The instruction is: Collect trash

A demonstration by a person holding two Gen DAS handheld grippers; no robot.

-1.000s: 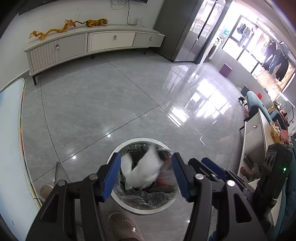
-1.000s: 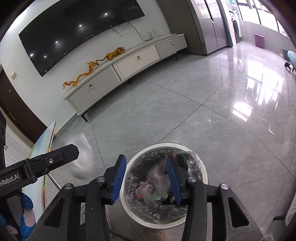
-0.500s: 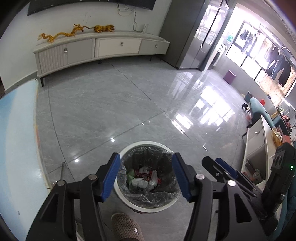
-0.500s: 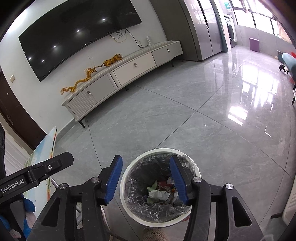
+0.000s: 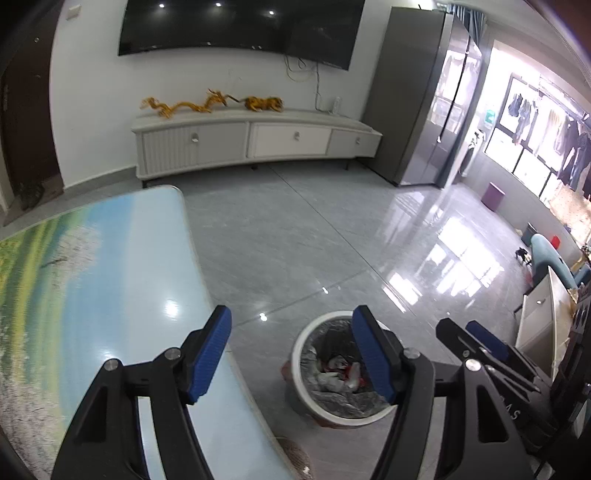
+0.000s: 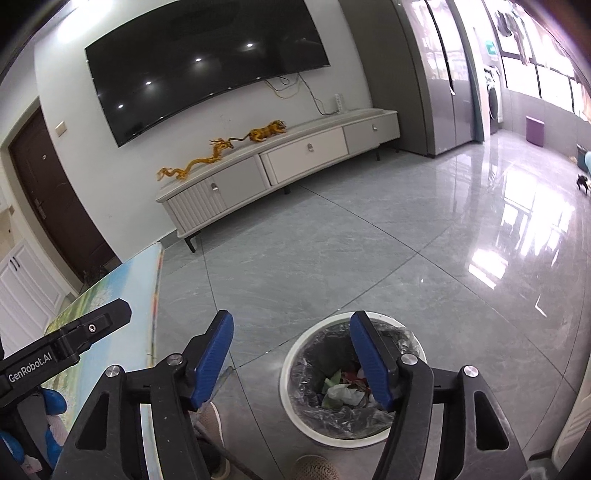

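A white round bin (image 5: 306, 397) with a clear liner stands on the grey floor; crumpled white and red trash (image 5: 338, 374) lies inside. In the right wrist view the same bin (image 6: 291, 406) holds white, green and red scraps (image 6: 341, 391). My left gripper (image 5: 291, 354) hangs above the gap between the table edge and the bin, its jaws opening with nothing between them. Just left of the bin and above it, my right gripper (image 6: 291, 356) is also empty, its jaws opening. The right gripper (image 5: 476, 341) also shows at the right of the left wrist view.
A table (image 5: 92, 280) with a landscape-print top fills the left. A white TV cabinet (image 5: 255, 142) with golden figurines stands at the far wall under a large screen (image 5: 236, 26). A person's slippered foot (image 6: 314, 467) is beside the bin. White furniture (image 5: 543, 321) stands at the right.
White trash dropped from the left gripper into the bin. Both grippers rose and swung left, bringing the table into view, and their jaws spread wider.
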